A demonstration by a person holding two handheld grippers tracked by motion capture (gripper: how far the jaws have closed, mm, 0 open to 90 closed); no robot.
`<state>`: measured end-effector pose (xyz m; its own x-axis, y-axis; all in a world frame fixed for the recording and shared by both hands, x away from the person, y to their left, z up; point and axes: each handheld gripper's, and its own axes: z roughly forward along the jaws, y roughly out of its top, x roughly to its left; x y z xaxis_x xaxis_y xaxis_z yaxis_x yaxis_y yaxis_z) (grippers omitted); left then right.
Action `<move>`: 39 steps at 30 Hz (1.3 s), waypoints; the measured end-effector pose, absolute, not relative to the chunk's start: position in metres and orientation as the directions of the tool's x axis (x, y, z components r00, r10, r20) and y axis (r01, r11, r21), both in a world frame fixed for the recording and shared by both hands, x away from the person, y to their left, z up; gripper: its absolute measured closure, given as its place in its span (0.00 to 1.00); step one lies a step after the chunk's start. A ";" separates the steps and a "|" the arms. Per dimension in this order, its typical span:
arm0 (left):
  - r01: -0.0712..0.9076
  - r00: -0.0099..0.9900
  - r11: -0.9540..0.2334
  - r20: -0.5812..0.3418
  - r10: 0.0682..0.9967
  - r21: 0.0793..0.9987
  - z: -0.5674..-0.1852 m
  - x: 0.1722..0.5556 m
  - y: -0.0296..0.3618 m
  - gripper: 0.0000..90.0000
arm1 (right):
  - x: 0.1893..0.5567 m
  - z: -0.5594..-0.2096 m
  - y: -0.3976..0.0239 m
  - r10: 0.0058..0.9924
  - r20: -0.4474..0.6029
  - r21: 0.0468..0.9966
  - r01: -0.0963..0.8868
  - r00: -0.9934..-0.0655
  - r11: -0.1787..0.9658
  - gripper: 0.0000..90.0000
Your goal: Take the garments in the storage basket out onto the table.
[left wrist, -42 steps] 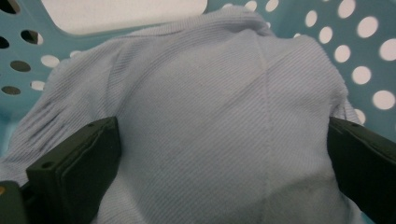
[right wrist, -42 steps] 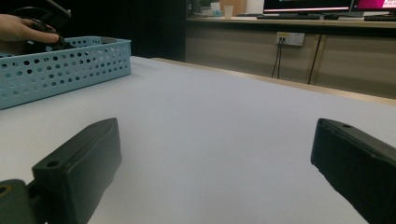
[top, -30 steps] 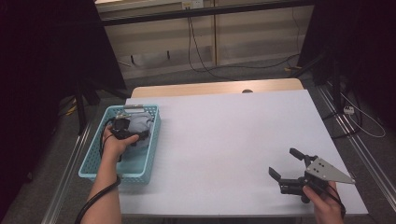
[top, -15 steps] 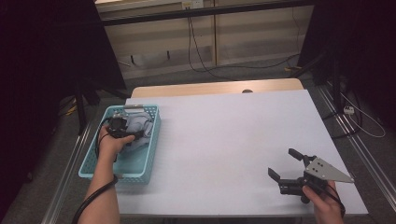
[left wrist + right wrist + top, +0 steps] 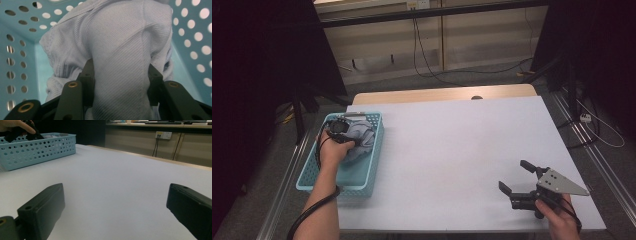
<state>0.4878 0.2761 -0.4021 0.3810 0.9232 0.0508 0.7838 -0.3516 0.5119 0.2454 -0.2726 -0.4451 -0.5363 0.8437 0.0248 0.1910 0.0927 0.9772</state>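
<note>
The left gripper (image 5: 343, 131) was down inside the light-blue perforated basket (image 5: 371, 165), clenched on a pale grey-blue knitted cloth (image 5: 362, 140). In the left gripper view its two black jaws pinched a thick fold of the cloth (image 5: 125, 62) from both sides, the fabric bulging up and forward past the pads; the jaws had just been closing, with the cloth between them. Beyond the bunched fabric and to either side of the gripper stood the basket's holed walls (image 5: 15, 45), close around it. The person's left hand (image 5: 332, 150) wrapped the gripper body, and the cable trailed back along the forearm.

The right gripper (image 5: 517, 175) sat well apart from the basket, low over the bare white worktop (image 5: 452, 150), with its jaws spread wide and nothing between them. In the right gripper view the two jaws framed an open stretch of worktop (image 5: 112, 195), and the basket (image 5: 37, 150) lay far ahead and to the left of that gripper, with the other hand's fingers (image 5: 17, 123) showing above its rim. The right hand (image 5: 562, 220) held the gripper from behind, the grey three-cornered plate on top.
</note>
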 end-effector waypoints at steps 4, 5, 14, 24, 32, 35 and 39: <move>0.791 0.384 -0.362 0.060 0.921 0.493 -0.391 0.489 0.277 0.62 | 0.244 -0.445 -0.275 0.846 0.028 0.978 0.192 -0.532 0.088 0.01; 0.796 0.386 -0.364 0.058 0.921 0.484 -0.386 0.490 0.277 0.62 | 0.244 -0.444 -0.276 0.848 0.031 0.978 0.191 -0.529 0.083 0.01; 0.807 0.393 -0.363 0.034 0.919 0.466 -0.348 0.490 0.280 0.62 | 0.245 -0.444 -0.276 0.847 0.030 0.978 0.190 -0.530 0.084 0.01; 0.810 0.408 -0.367 0.010 0.913 0.457 -0.309 0.486 0.278 0.62 | 0.245 -0.445 -0.274 0.848 0.032 0.977 0.194 -0.529 0.084 0.01; 0.814 0.414 -0.369 -0.003 0.910 0.449 -0.274 0.483 0.279 0.62 | 0.246 -0.445 -0.274 0.850 0.028 0.978 0.192 -0.525 0.086 0.01; 0.815 0.411 -0.364 -0.008 0.912 0.451 -0.265 0.482 0.282 0.62 | 0.245 -0.445 -0.274 0.850 0.031 0.977 0.194 -0.527 0.085 0.01; 0.820 0.419 -0.367 -0.023 0.908 0.439 -0.253 0.480 0.287 0.62 | 0.245 -0.445 -0.274 0.850 0.030 0.977 0.195 -0.526 0.086 0.01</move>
